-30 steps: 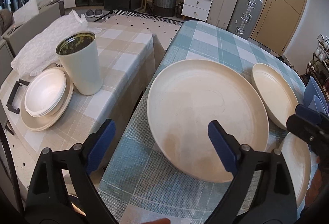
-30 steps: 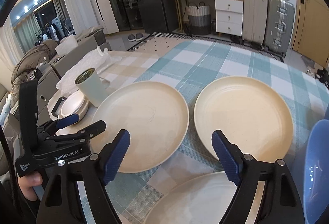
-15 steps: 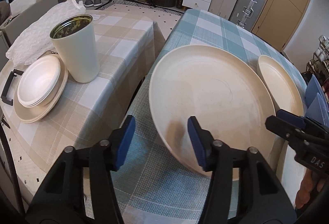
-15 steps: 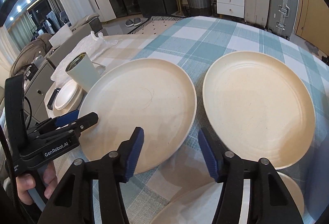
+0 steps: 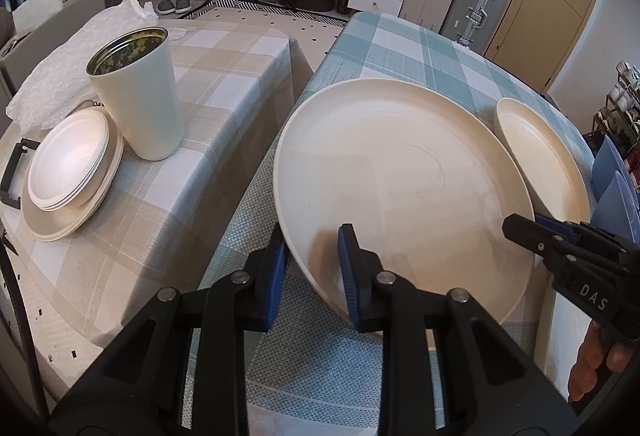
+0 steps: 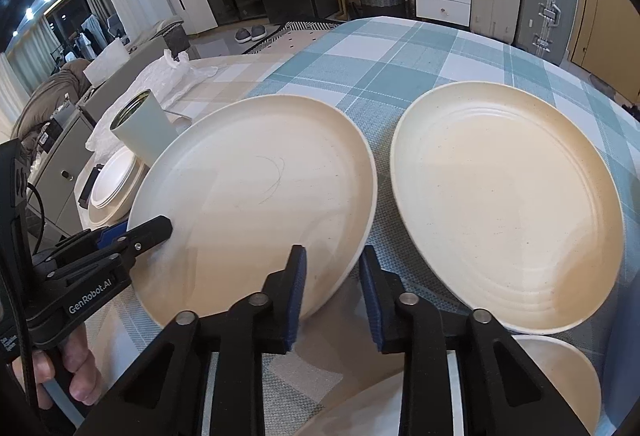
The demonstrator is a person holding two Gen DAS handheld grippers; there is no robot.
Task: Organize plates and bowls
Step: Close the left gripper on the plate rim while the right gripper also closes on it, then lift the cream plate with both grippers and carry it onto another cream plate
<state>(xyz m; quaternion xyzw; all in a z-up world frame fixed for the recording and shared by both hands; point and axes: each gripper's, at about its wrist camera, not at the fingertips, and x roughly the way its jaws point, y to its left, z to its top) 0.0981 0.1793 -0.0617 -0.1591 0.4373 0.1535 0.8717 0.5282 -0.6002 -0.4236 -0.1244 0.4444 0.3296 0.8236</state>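
While both tongs have just been closing, the left gripper [image 5: 310, 268] and right gripper [image 6: 332, 288] each clamp opposite near rims of the large round cream plate [image 5: 400, 187] at the teal-checked tablecloth's [image 5: 420, 51] left edge.

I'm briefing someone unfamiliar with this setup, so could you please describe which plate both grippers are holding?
On the teal checked table, the large cream plate lies at the edge nearest the beige table. Unlike its ringed neighbour, its smooth face bears a thin curved mark.
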